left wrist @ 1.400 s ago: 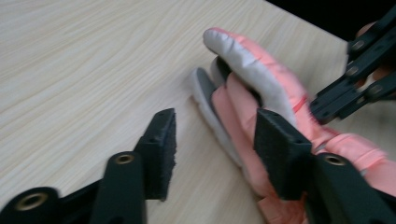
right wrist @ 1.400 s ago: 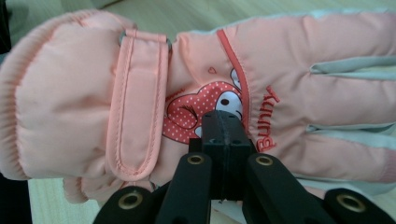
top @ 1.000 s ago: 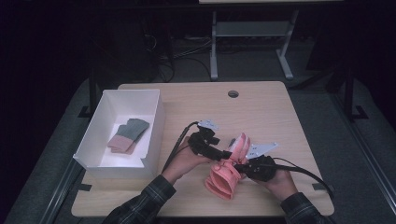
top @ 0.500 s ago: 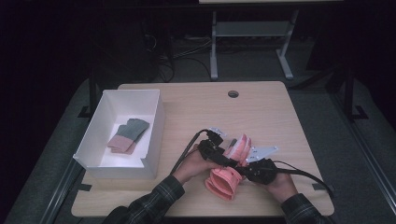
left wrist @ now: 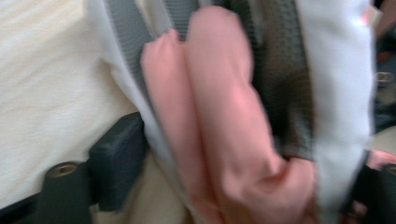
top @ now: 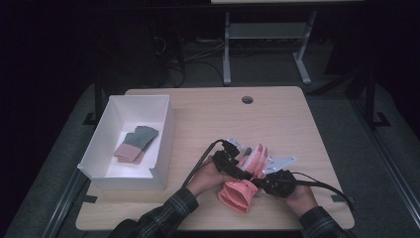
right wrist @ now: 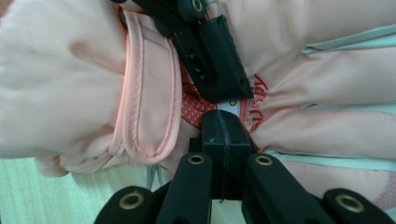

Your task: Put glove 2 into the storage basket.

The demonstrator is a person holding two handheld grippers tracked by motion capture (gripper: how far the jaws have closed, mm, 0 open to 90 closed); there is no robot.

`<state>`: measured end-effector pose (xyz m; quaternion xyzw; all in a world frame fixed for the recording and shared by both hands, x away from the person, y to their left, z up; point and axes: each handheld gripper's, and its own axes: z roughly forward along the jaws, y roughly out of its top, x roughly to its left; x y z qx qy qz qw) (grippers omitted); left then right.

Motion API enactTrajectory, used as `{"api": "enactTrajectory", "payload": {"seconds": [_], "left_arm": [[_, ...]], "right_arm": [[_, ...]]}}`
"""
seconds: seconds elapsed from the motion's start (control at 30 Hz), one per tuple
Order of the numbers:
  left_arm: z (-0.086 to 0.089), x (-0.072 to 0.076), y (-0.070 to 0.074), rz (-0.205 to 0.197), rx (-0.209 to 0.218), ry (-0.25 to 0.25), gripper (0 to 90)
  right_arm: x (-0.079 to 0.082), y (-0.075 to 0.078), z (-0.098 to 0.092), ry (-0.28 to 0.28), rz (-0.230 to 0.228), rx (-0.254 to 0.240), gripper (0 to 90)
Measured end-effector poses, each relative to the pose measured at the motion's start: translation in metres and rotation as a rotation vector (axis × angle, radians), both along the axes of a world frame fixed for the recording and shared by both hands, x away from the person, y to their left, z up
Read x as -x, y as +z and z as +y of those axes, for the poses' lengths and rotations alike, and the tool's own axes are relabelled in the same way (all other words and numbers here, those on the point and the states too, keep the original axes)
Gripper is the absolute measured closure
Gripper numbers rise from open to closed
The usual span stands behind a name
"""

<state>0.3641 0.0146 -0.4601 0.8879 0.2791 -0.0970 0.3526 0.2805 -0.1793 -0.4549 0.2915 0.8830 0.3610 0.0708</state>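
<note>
While both hands work at the table's near edge:
glove: pink, lying between the grippers
right gripper: clamped on glove's label
left gripper: jaws just closing, glove fabric between them, grip unclear

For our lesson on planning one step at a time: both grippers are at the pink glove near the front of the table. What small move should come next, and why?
Probably the left gripper should close on the glove. Its jaws have just been closing, with the glove's fingers between them. The right gripper is already shut on the glove's wrist area, so a second grip would let both lift it, perhaps toward the white box holding another glove.
</note>
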Motion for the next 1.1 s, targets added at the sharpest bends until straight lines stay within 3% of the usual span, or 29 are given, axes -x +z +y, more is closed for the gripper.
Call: {"api": "enactTrajectory", "payload": {"seconds": [0.13,0.37,0.47,0.6,0.7,0.77,0.93,1.03,1.1], "left_arm": [[0.0,-0.001,-0.001,0.04,0.026,-0.016,32.7],[0.004,-0.005,-0.004,0.103,0.064,-0.013,48.3],[0.006,-0.006,-0.004,0.109,0.066,-0.023,55.3],[0.008,-0.007,0.0,0.102,0.07,-0.019,62.8],[0.007,-0.006,0.004,0.09,0.06,-0.022,64.0],[0.007,-0.006,0.009,0.087,0.056,-0.02,64.3],[0.014,-0.01,0.028,0.076,0.071,-0.013,64.2],[0.018,-0.011,0.045,0.043,0.067,-0.014,64.2],[0.02,-0.013,0.055,0.038,0.077,-0.005,64.1]], "right_arm": [[0.003,-0.002,0.002,0.001,-0.036,0.016,90.0],[0.002,-0.003,0.002,0.002,-0.051,0.007,90.0],[0.001,-0.001,-0.001,-0.003,-0.033,-0.033,88.1],[-0.001,0.012,-0.013,-0.014,-0.001,-0.095,69.4],[0.0,0.019,-0.03,-0.062,-0.03,-0.141,57.2],[0.001,0.02,-0.038,-0.094,-0.065,-0.137,49.4],[-0.001,0.014,-0.057,-0.182,-0.091,-0.119,33.0],[-0.006,0.005,-0.062,-0.234,-0.088,-0.058,24.0],[-0.011,-0.003,-0.065,-0.252,-0.059,-0.064,21.1]]}}
